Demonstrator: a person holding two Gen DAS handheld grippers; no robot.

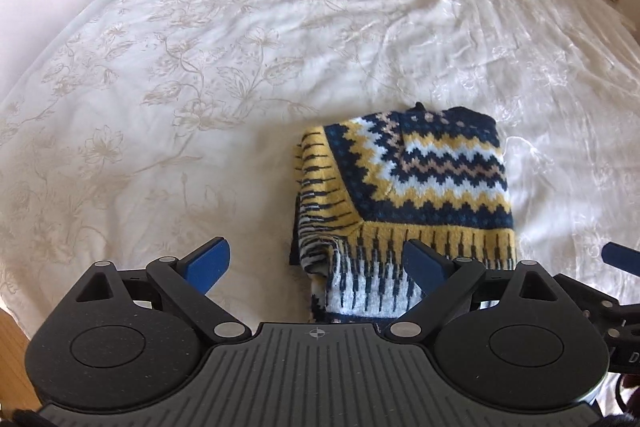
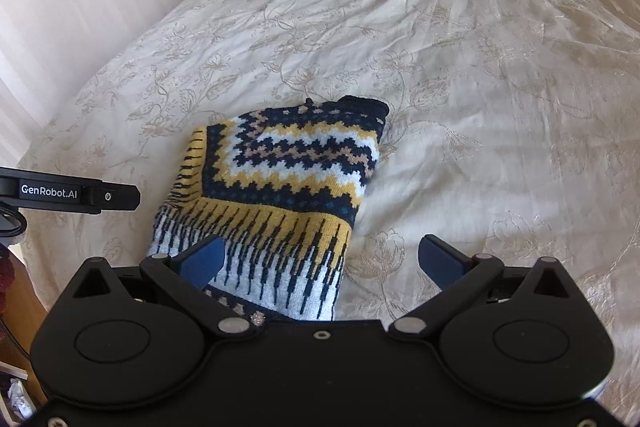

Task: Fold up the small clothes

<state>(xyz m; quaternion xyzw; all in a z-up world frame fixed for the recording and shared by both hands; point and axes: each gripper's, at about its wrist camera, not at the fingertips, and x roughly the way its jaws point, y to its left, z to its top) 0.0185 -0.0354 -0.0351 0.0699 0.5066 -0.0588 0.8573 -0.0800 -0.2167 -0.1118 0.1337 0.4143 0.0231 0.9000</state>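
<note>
Cream embroidered bedspread (image 1: pixel 248 75) carries a folded navy, yellow and white knit sweater (image 1: pixel 404 183), just ahead of both spread-apart, empty grippers: left gripper (image 1: pixel 318 265), right gripper (image 2: pixel 320 261). Soft, floppy, light; pinch doubled hem edges.

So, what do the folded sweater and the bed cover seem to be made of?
The sweater looks like thick knitted wool or acrylic yarn: the stepped zigzag pattern shows single stitches and the surface is fuzzy and matte. The bed cover seems a smooth woven fabric, perhaps cotton sateen or a satin blend: it has a soft sheen, fine creases and a tan floral design, apparently embroidered.
</note>
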